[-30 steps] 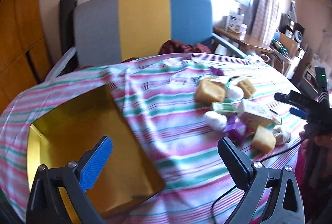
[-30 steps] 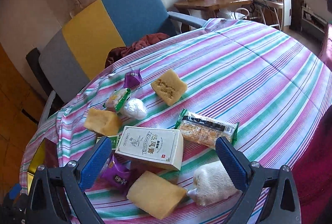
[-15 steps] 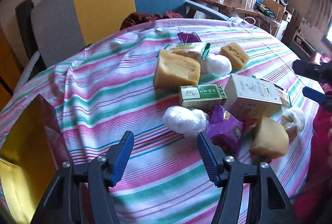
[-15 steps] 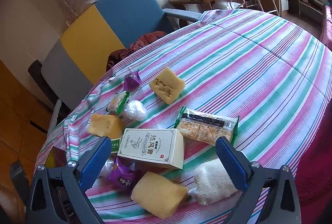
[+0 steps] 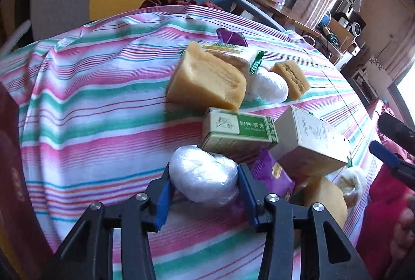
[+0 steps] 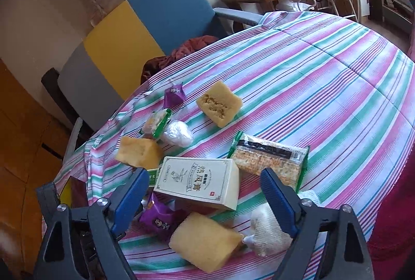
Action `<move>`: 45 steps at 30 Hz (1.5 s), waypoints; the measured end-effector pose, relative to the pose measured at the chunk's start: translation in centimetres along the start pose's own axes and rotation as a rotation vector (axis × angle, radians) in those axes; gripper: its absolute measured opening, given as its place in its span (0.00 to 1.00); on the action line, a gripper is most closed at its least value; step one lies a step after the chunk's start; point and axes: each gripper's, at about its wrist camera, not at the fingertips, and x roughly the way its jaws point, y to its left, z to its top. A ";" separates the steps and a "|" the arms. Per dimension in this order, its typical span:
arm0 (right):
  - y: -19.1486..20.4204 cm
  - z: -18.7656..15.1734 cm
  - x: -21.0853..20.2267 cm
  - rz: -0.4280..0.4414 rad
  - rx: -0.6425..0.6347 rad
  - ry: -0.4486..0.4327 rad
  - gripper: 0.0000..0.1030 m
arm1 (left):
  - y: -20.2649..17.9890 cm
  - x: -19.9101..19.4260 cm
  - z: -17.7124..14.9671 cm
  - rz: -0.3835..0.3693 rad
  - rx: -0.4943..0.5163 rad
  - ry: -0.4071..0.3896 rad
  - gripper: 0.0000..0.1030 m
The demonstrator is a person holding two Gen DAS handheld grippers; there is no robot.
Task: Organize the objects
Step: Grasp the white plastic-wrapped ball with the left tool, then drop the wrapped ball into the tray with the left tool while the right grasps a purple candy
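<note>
The left tool (image 5: 203, 188) has its two blue-padded fingers closed against the sides of a white plastic-wrapped ball (image 5: 203, 175), which rests on the striped cloth (image 5: 90, 111) covering the round counter, near the counter's front edge. Just behind the ball lies a green and cream box (image 5: 238, 130), touching a larger cream carton (image 5: 308, 142) to its right. A purple packet (image 5: 272, 173) sits beside the ball, tucked under the carton's corner. Farther back, a big yellow cake block (image 5: 207, 80) leans against a green-edged snack pack (image 5: 230, 53), with a second white ball (image 5: 269, 86) and a smaller cake piece (image 5: 291, 79) next to them. The right tool (image 6: 205, 191) hovers wide open above the same carton (image 6: 198, 182), gripping nothing. Near the front edge below it lie another yellow cake block (image 6: 203, 241) and a white wrapped bundle (image 6: 267, 230); a long cracker pack (image 6: 269, 156) lies beside the carton toward the middle of the counter.
</note>
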 end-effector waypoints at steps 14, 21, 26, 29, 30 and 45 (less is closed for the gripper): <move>9.5 -5.7 4.6 0.022 -0.512 0.245 0.64 | 2.7 -8.9 -4.8 0.014 -0.006 -0.120 0.46; 10.8 -6.5 8.1 -0.065 -0.639 0.323 0.64 | 3.8 -12.7 -6.3 -0.011 -0.021 -0.172 0.46; 11.2 -6.6 9.5 -0.110 -0.704 0.317 0.56 | 6.1 -15.2 -7.7 -0.004 -0.065 -0.203 0.46; 11.4 -7.0 10.1 -0.125 -0.733 0.322 0.33 | 8.7 -16.7 -8.7 0.014 -0.123 -0.212 0.46; 11.4 -7.0 10.0 -0.128 -0.742 0.318 0.33 | 9.9 -17.3 -9.0 0.031 -0.145 -0.216 0.46; 11.5 -7.2 9.7 -0.128 -0.723 0.320 0.33 | 27.9 -20.0 -9.3 0.371 -0.396 -0.209 0.47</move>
